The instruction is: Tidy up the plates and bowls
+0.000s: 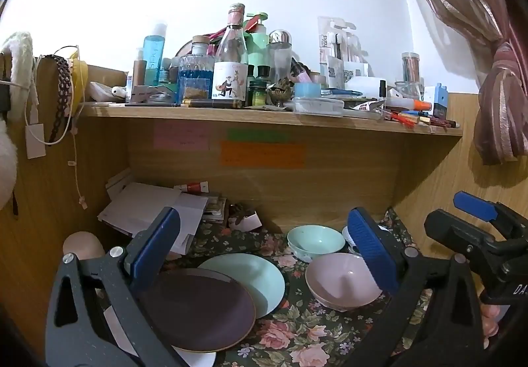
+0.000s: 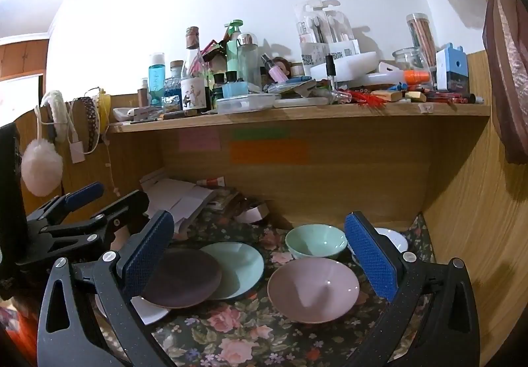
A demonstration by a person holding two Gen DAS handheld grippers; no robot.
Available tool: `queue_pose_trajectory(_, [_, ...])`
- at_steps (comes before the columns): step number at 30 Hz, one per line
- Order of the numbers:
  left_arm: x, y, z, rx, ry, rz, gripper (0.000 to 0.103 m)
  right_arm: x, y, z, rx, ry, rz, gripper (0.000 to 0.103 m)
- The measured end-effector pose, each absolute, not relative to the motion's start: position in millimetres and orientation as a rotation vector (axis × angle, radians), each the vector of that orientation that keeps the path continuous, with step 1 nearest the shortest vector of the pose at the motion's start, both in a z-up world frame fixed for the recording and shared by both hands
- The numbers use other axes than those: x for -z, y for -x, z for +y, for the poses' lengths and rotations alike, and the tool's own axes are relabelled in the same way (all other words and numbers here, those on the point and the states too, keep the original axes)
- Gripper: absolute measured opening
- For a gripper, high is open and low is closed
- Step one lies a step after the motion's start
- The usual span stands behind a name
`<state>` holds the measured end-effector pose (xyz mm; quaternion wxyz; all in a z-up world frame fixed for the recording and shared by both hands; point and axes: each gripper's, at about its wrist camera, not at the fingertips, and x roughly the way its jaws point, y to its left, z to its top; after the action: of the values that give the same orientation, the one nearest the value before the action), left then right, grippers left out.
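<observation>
On the floral cloth (image 1: 297, 334) lie a dark purple plate (image 1: 194, 307) (image 2: 181, 278), overlapping a mint green plate (image 1: 254, 278) (image 2: 241, 268) and a white plate (image 2: 148, 309) under it. To the right sit a pink bowl (image 1: 340, 281) (image 2: 313, 289), a mint bowl (image 1: 315, 240) (image 2: 315, 241) behind it, and a white bowl (image 2: 392, 238) partly hidden. My left gripper (image 1: 264, 251) is open and empty above the dishes. My right gripper (image 2: 260, 254) is open and empty too; it shows at the right of the left wrist view (image 1: 475, 218).
A wooden shelf (image 1: 264, 116) crowded with bottles, jars and pens hangs above the desk. Papers (image 1: 155, 208) are piled at the back left. Wooden side walls close in left and right. A curtain (image 1: 501, 96) hangs at the right.
</observation>
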<state>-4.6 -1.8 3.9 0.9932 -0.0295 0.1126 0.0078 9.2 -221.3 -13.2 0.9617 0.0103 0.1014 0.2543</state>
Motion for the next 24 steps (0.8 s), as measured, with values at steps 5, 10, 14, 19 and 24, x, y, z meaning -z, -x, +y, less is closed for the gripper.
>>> queue_pose_trajectory(5, [-2.4, 4.2, -0.7, -0.012, 0.066, 0.225, 0.103, 14.2, -9.8, -222.5, -0.503, -0.023, 0.209, 0.103])
queue_pose_trajectory(10, [-0.7, 3.5, -0.9, -0.014, 0.062, 0.225, 0.103, 14.2, -11.0, -224.1, -0.499, -0.029, 0.214, 0.103])
queue_pose_trajectory(14, [0.7, 1.9, -0.6, -0.013, 0.068, 0.231, 0.103, 14.4, -12.1, -224.6, -0.496, -0.032, 0.219, 0.103])
queue_pose_trajectory(19, [2.3, 1.7, 0.1, -0.009, 0.069, 0.235, 0.103, 14.3, -13.0, -225.7, -0.498, -0.037, 0.221, 0.103])
queue_pose_trajectory(24, [2.9, 2.8, -2.3, -0.006, 0.057, 0.231, 0.103, 14.4, -13.2, -225.7, -0.497, -0.037, 0.221, 0.103])
